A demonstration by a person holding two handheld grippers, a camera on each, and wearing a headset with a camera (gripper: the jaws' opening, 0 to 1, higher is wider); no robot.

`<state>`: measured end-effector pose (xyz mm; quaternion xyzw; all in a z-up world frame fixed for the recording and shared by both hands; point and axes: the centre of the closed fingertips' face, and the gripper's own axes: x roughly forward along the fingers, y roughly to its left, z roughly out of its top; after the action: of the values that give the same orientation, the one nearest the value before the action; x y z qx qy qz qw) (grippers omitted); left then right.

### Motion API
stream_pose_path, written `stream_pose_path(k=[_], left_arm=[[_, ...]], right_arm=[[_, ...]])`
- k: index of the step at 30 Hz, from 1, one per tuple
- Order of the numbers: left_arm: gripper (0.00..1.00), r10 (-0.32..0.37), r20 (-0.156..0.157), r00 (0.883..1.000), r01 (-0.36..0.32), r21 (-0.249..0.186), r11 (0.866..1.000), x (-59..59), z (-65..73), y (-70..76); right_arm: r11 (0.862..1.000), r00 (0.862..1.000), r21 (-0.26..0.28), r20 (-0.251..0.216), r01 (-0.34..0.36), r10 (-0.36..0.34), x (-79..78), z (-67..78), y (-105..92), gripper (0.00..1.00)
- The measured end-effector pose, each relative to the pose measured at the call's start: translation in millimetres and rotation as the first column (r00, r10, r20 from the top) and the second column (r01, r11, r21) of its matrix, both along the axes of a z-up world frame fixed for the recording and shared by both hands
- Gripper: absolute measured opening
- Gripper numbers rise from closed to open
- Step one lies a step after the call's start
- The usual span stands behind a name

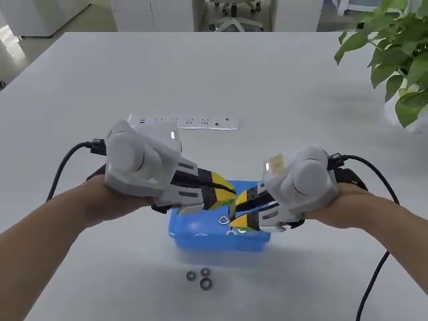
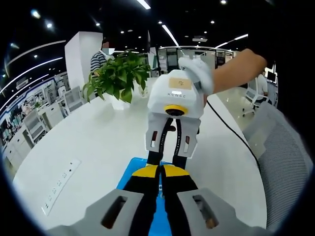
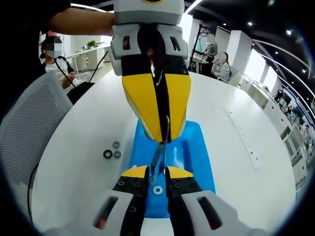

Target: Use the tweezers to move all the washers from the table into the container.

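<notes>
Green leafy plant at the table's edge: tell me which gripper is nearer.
Right. The right gripper sits on the plant's side of the blue plastic container; the left gripper sits on the far side, facing it.

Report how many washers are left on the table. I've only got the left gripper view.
Observer: Three washers lie close together on the table, just outside the blue container.
Operator: Say whether any are in the container.
Observer: At least one washer lies on its floor, just under the right tool.
Operator: Locate the tweezers.
Observer: The tweezers stick out from between the closed yellow jaws of the left tool. Their tips point down over the container, between the right tool's tips.
</notes>
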<state>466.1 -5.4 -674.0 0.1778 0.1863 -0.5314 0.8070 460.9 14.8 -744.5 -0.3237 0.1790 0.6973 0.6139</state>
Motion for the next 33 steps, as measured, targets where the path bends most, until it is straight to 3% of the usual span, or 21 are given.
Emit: stream_pose_path(k=[10, 22, 33], left_arm=[[0.06, 0.004, 0.008, 1.000, -0.004, -0.009, 1.000, -3.6, 11.6, 2.5], [0.06, 0.010, 0.026, 1.000, -0.010, -0.011, 1.000, -18.0, 27.4, 8.3], [0.06, 0.017, 0.031, 0.999, -0.016, -0.011, 1.000, -32.6, 32.5, 14.6]], right_arm=[[0.999, 0.999, 0.010, 0.013, 0.033, -0.033, -3.9, 14.4, -8.2, 0.21], [0.995, 0.995, 0.003, -0.002, 0.102, -0.102, -12.4, 24.8, -26.2, 0.32], [0.984, 0.984, 0.002, -0.021, 0.176, -0.176, -19.3, 30.5, -45.3, 0.44]])
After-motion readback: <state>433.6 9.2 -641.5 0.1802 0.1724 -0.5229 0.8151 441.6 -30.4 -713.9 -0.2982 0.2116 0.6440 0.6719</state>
